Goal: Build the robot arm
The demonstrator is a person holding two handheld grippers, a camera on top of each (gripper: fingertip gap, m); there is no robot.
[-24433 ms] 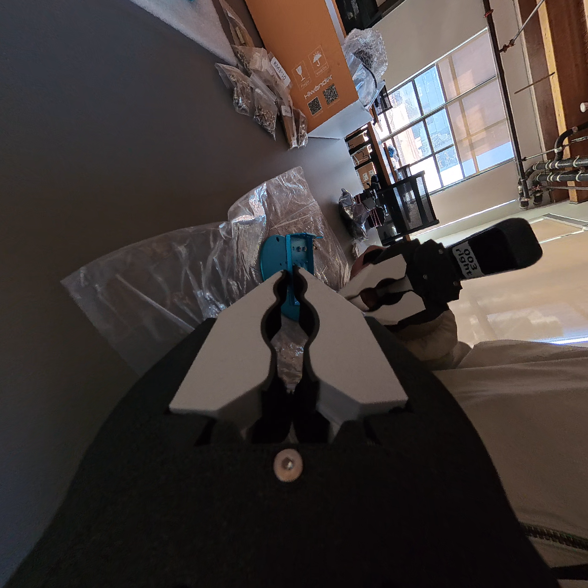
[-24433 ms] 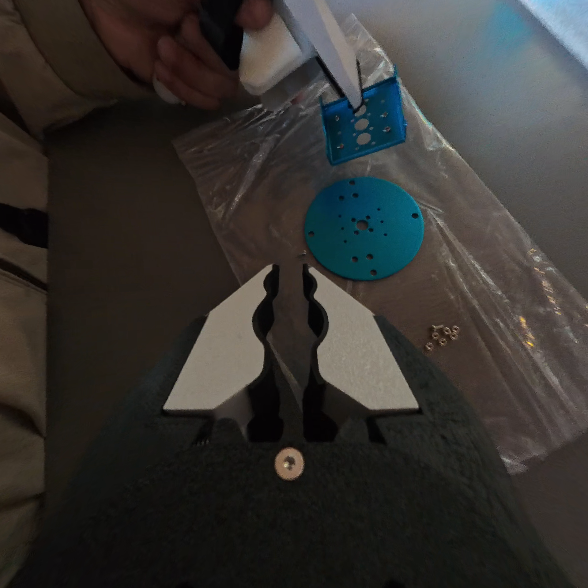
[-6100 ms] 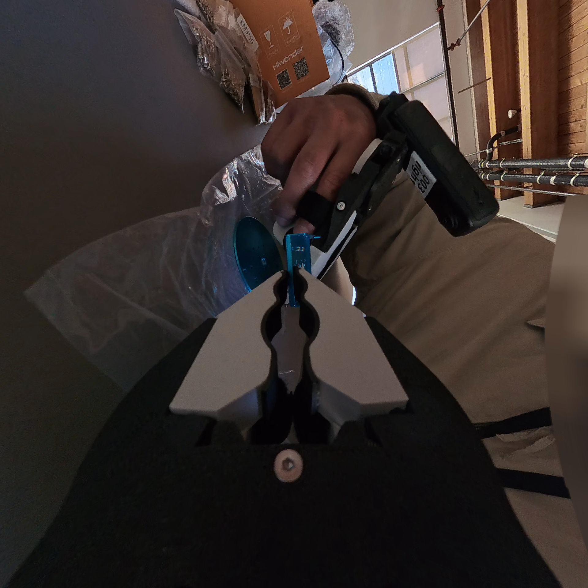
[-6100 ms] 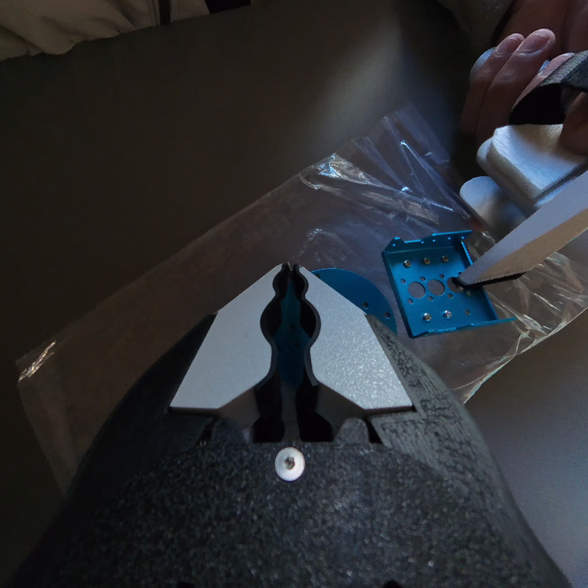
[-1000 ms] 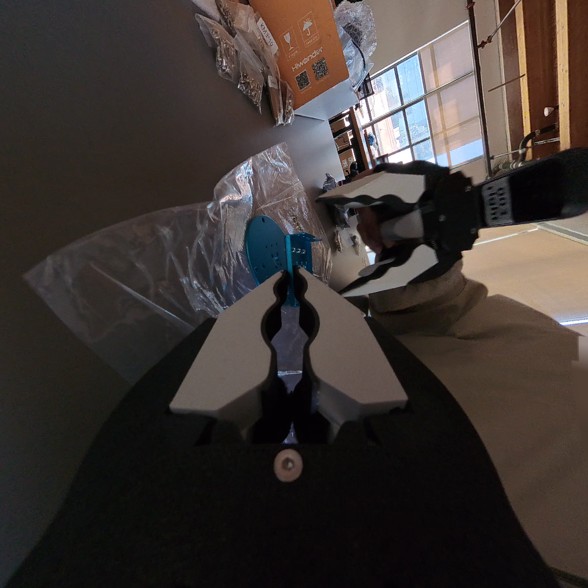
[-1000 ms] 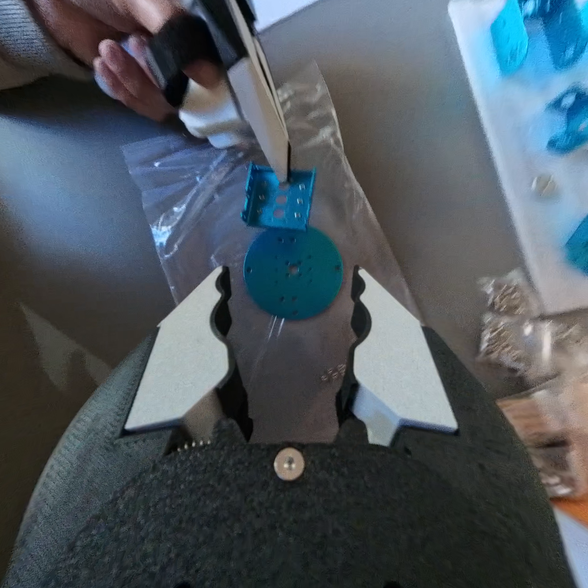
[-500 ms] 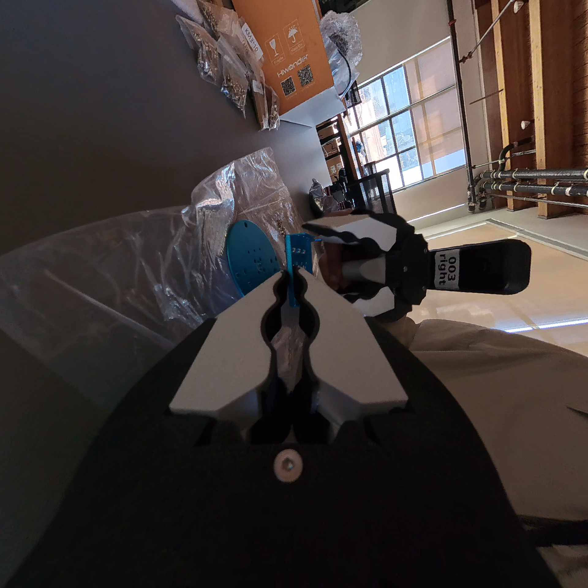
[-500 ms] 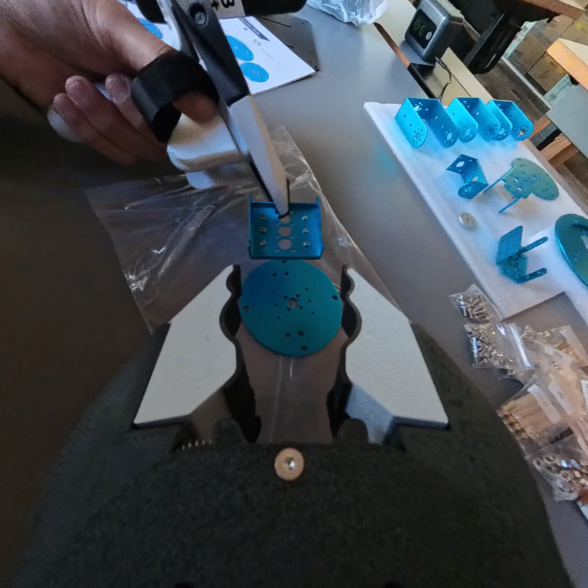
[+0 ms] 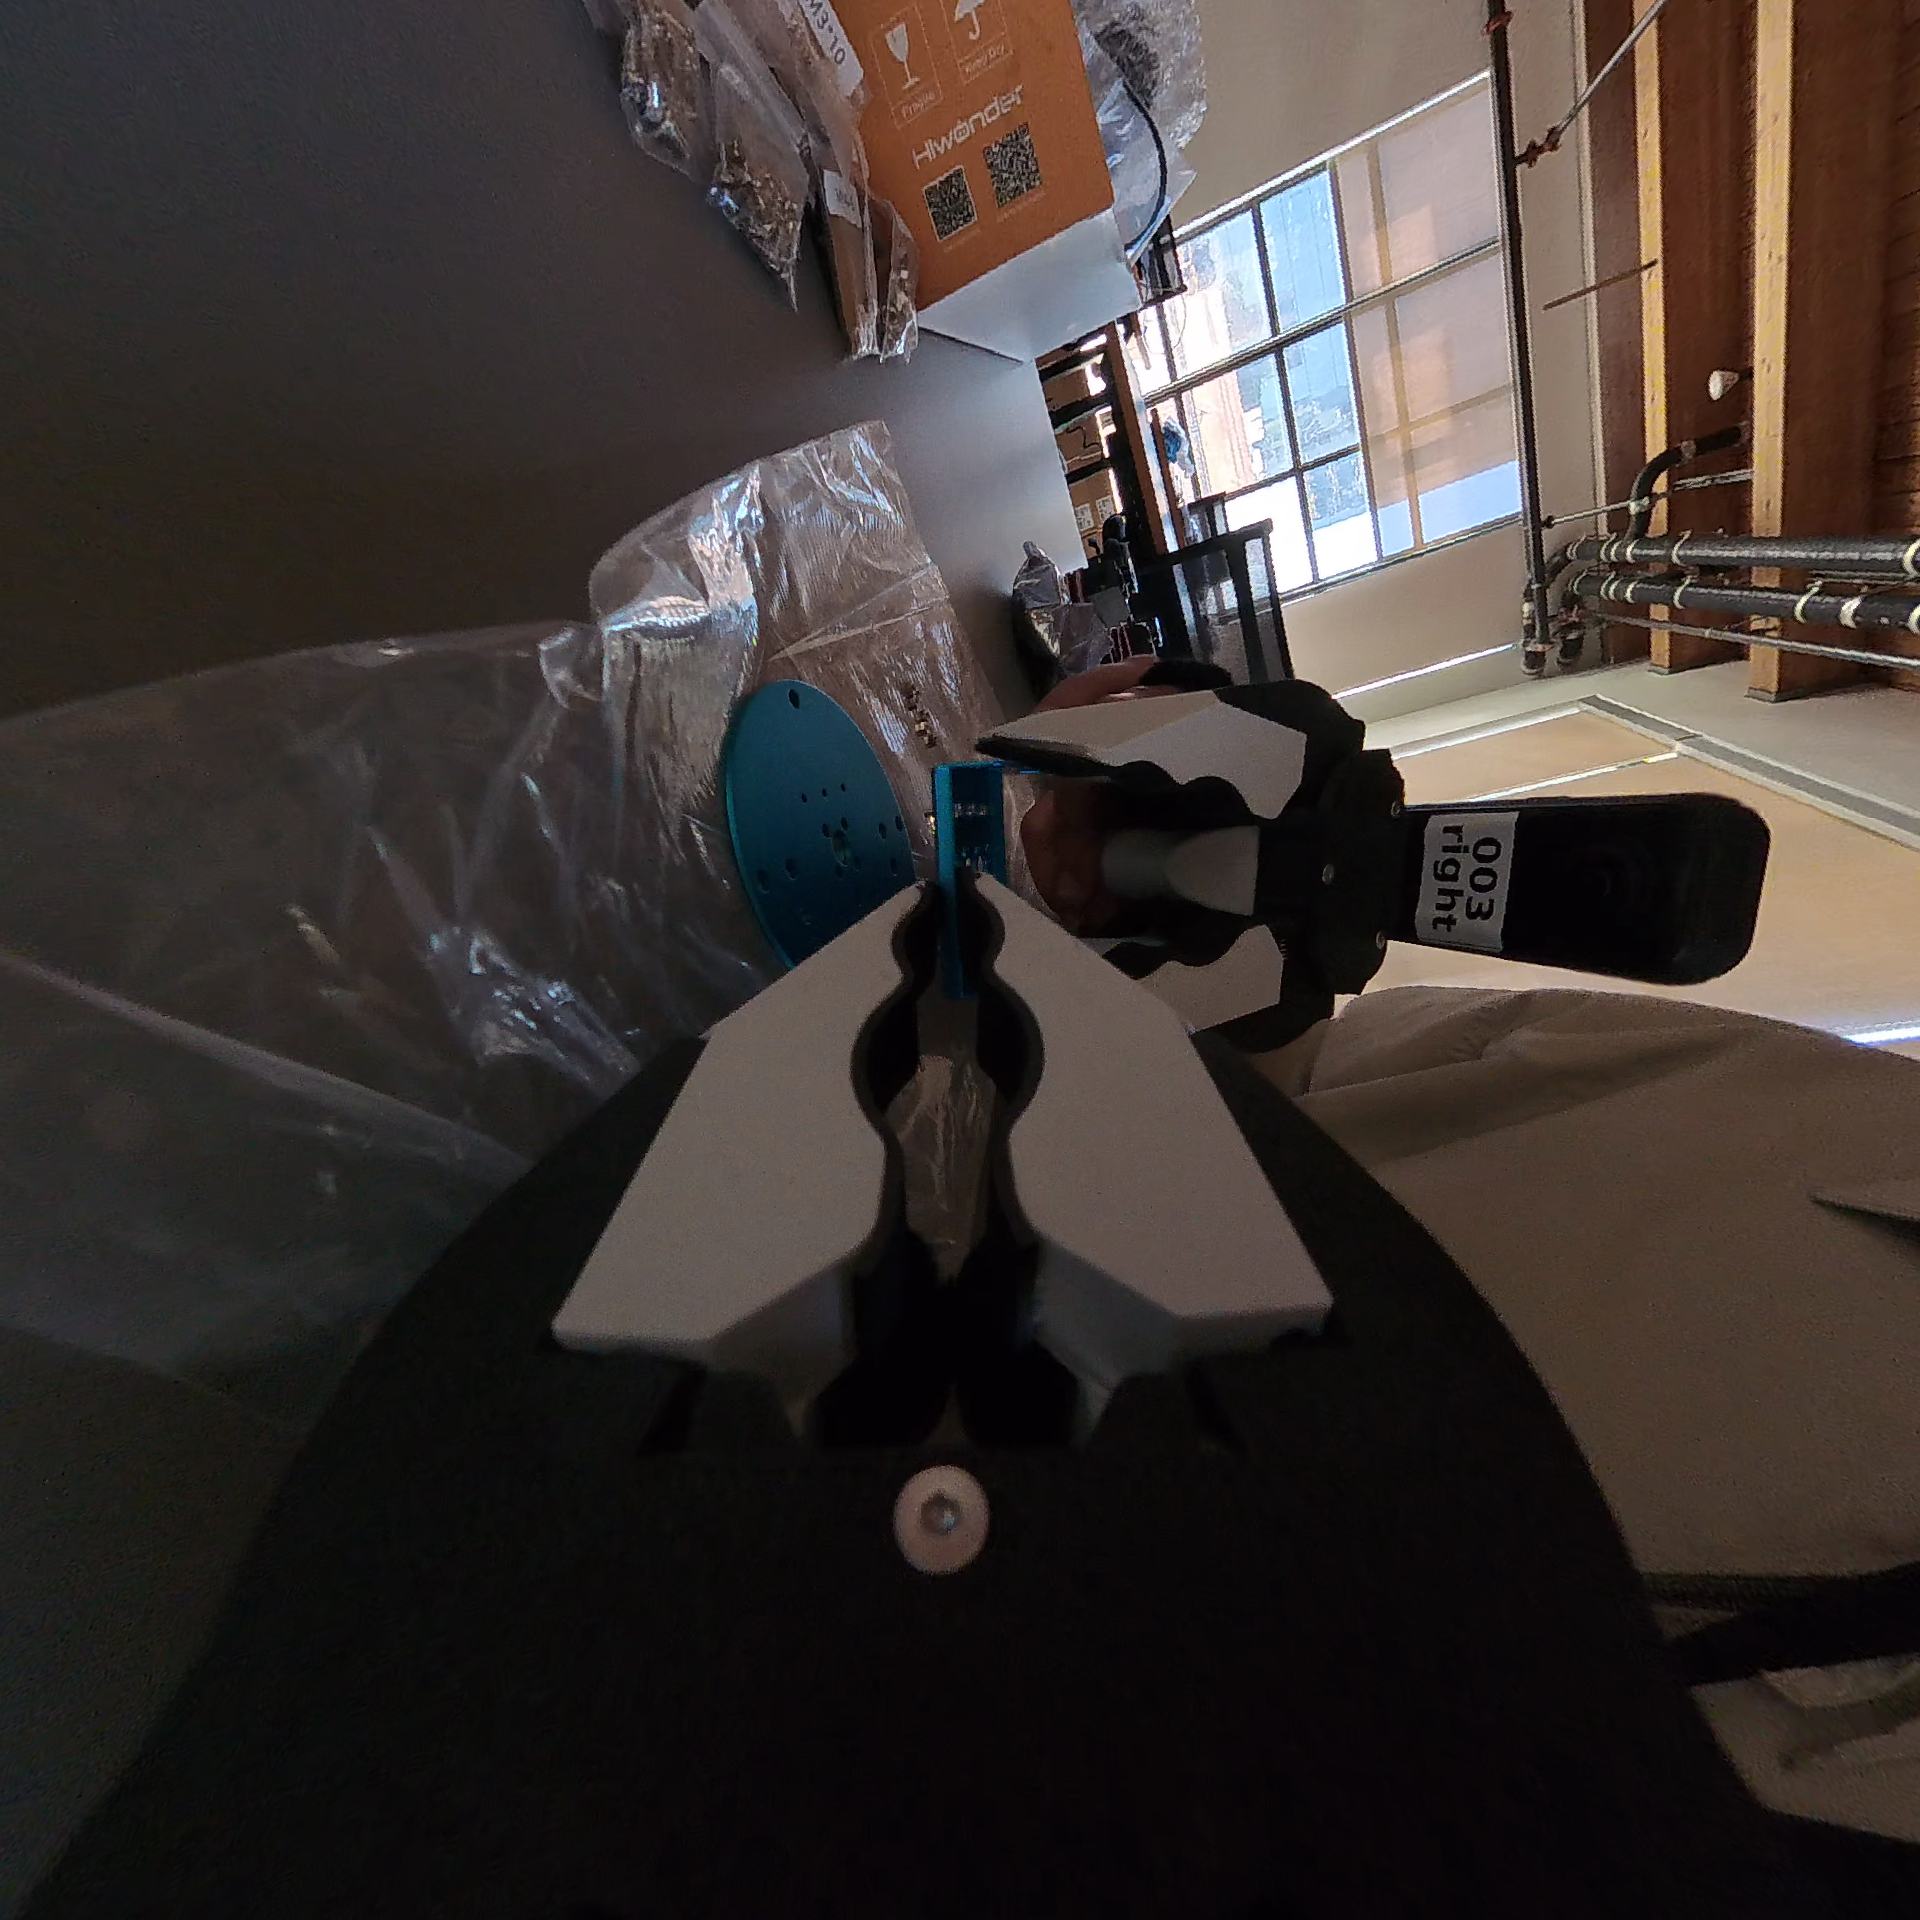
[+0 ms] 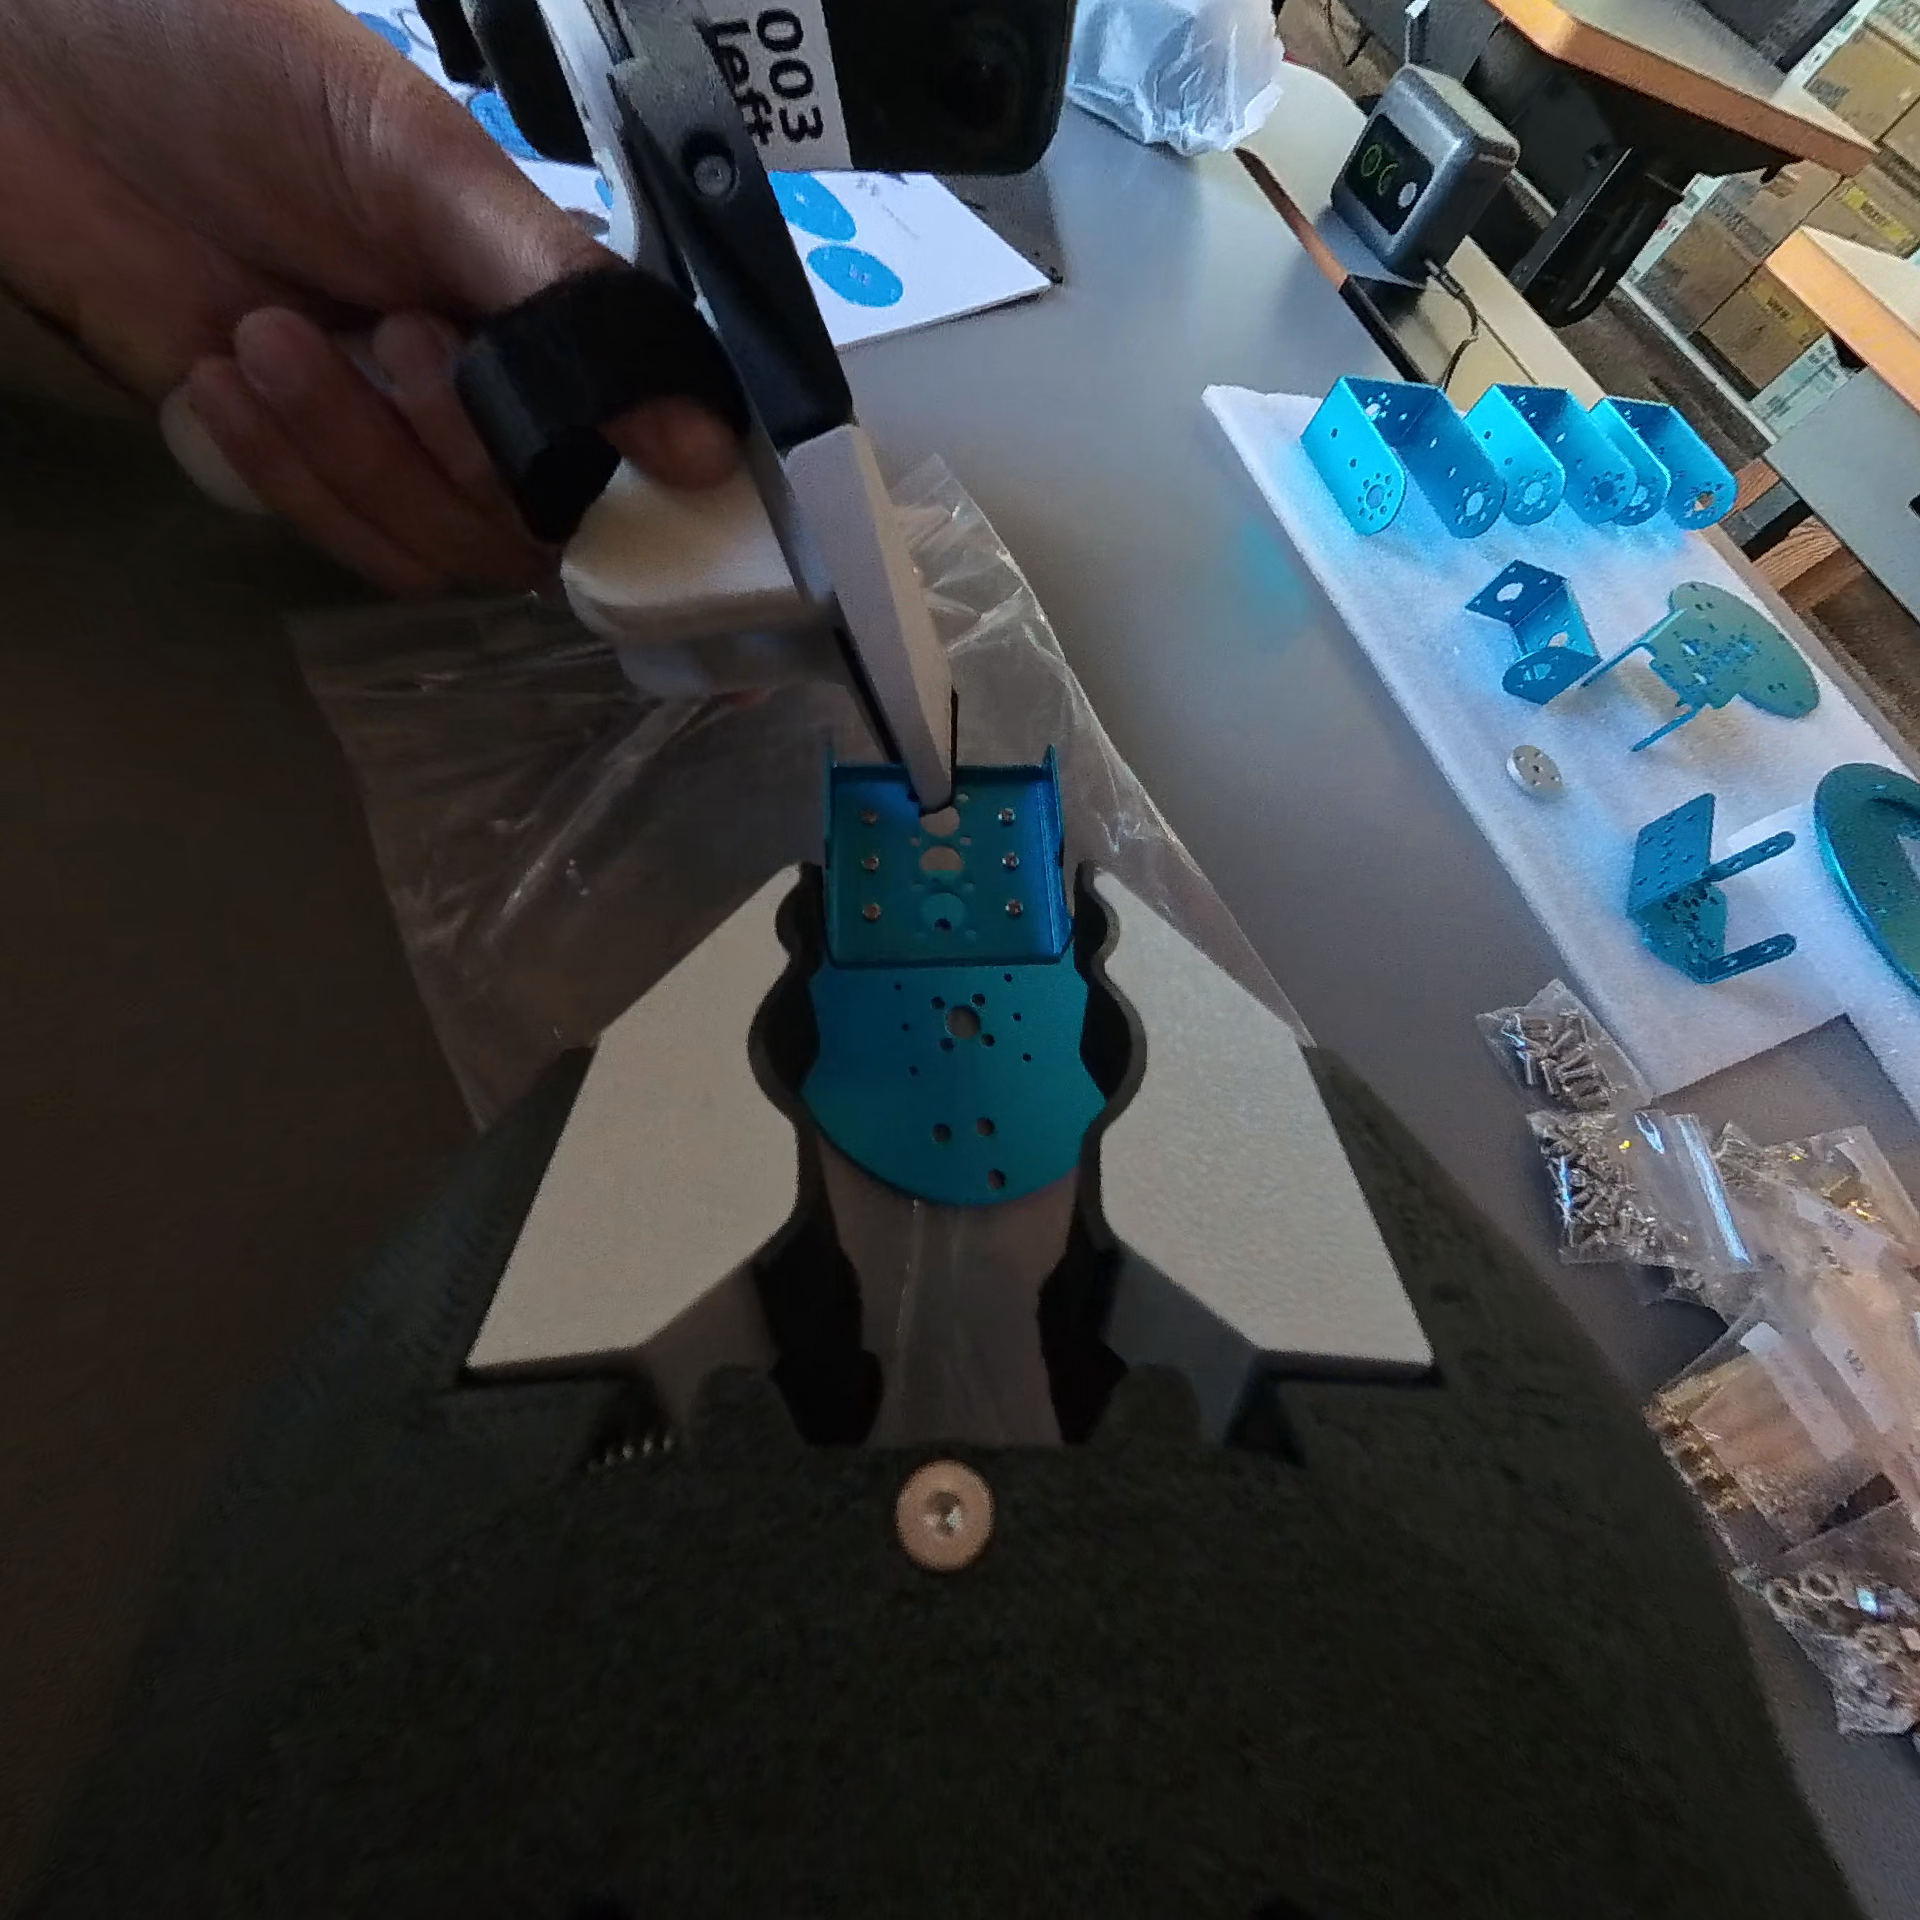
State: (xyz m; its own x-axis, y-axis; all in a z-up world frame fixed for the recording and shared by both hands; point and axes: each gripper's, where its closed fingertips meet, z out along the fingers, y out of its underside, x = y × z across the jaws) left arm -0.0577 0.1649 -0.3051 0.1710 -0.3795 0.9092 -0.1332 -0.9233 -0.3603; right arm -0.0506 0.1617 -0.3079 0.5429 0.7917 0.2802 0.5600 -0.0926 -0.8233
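My left gripper is shut on one upright wall of a blue U-shaped bracket and holds it on a clear plastic bag. A blue perforated disc lies on the bag next to the bracket. In the right wrist view the left gripper comes down from above onto the bracket. My right gripper is open, low over the bag, its fingertips on either side of the bracket, and the disc lies between its fingers. It also shows in the left wrist view.
A white foam sheet at the right carries several blue brackets and plates. Small bags of screws lie at the near right. A printed sheet and a grey device are at the back. An orange box stands beyond. A hand holds the left gripper. My left and right fingertips are right by each other.
My right gripper has moved lower and forward; its open fingers, which stood short of the disc, now flank the disc and bracket. The left gripper still grips the bracket.
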